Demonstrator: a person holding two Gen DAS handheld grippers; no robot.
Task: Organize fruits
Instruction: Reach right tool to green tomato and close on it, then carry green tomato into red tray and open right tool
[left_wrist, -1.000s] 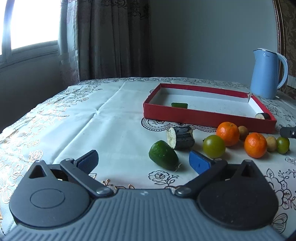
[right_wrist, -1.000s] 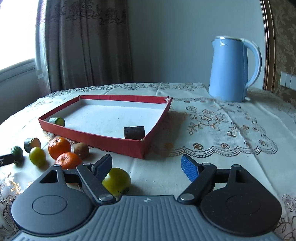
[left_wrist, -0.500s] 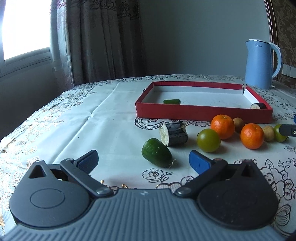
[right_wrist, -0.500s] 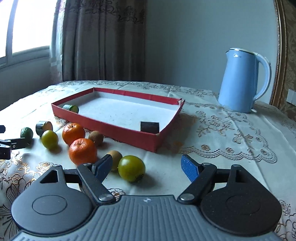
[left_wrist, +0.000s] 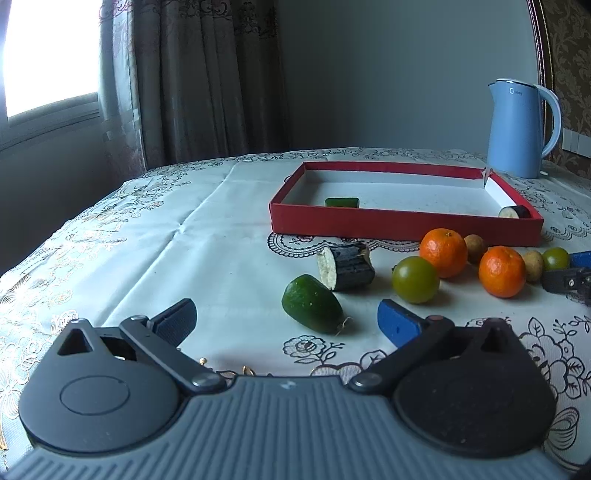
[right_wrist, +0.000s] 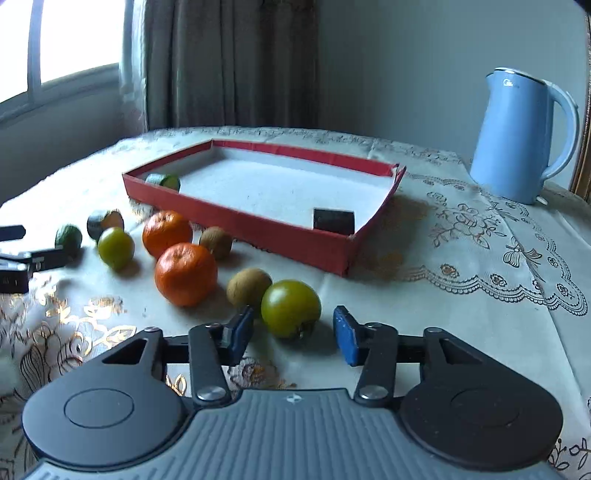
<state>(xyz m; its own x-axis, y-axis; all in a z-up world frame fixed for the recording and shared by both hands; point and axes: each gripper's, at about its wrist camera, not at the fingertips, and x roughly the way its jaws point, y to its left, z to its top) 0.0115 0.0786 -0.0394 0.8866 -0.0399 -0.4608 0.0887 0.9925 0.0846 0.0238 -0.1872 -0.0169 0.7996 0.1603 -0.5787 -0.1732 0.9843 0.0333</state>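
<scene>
In the right wrist view my right gripper (right_wrist: 293, 332) has its jaws closing around a green tomato (right_wrist: 290, 308); small gaps still show between the pads and the fruit. Beside the tomato lie a brown fruit (right_wrist: 248, 286) and two oranges (right_wrist: 185, 274) (right_wrist: 167, 233). My left gripper (left_wrist: 286, 321) stands open just behind a green cucumber end (left_wrist: 312, 304), with a dark eggplant chunk (left_wrist: 345, 266) beyond it. The red tray (left_wrist: 406, 223) holds a cucumber piece (left_wrist: 341, 202) and an eggplant piece (left_wrist: 514, 212).
A blue kettle (right_wrist: 517, 136) stands at the back right of the table. Another green tomato (left_wrist: 415, 279) and a small brown fruit (right_wrist: 216, 242) lie in front of the tray. Curtains and a window are behind. The tablecloth left of the tray is bare.
The right gripper's jaws have narrowed a lot, and the green tomato now lies between them instead of beside the left finger. The left gripper has stayed open and in place.
</scene>
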